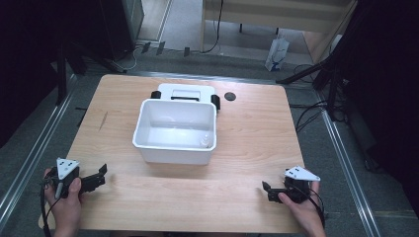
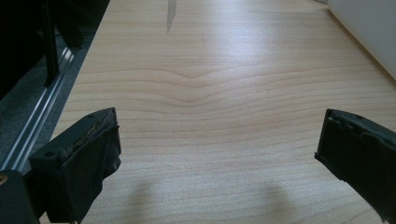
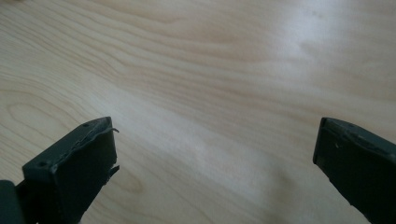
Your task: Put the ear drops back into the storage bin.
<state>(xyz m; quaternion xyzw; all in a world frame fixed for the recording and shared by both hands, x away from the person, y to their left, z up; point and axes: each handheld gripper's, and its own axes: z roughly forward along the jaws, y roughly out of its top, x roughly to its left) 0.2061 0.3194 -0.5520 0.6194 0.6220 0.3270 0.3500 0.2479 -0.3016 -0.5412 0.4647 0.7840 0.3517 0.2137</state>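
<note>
A white plastic tub (image 1: pixel 176 151) stands near the middle of the wooden table (image 1: pixel 247 143), with a small pale object (image 1: pixel 204 140) inside at its right front corner. Behind the tub lies a white lid with black clips (image 1: pixel 185 92). My left gripper (image 1: pixel 102 174) rests at the table's front left, held by a hand, its jaws wide apart over bare wood (image 2: pixel 217 135). At the front right, my right gripper (image 1: pixel 267 190) is also open with nothing between its fingers (image 3: pixel 215 140). The tub's white wall (image 2: pixel 369 32) shows at the top right of the left gripper view.
A small black round disc (image 1: pixel 230 96) lies on the table behind the tub to the right. A dark streak (image 1: pixel 103 121) marks the wood on the left. Metal rails (image 1: pixel 29 158) run along both table sides. A white bag (image 1: pixel 276 54) stands on the floor beyond.
</note>
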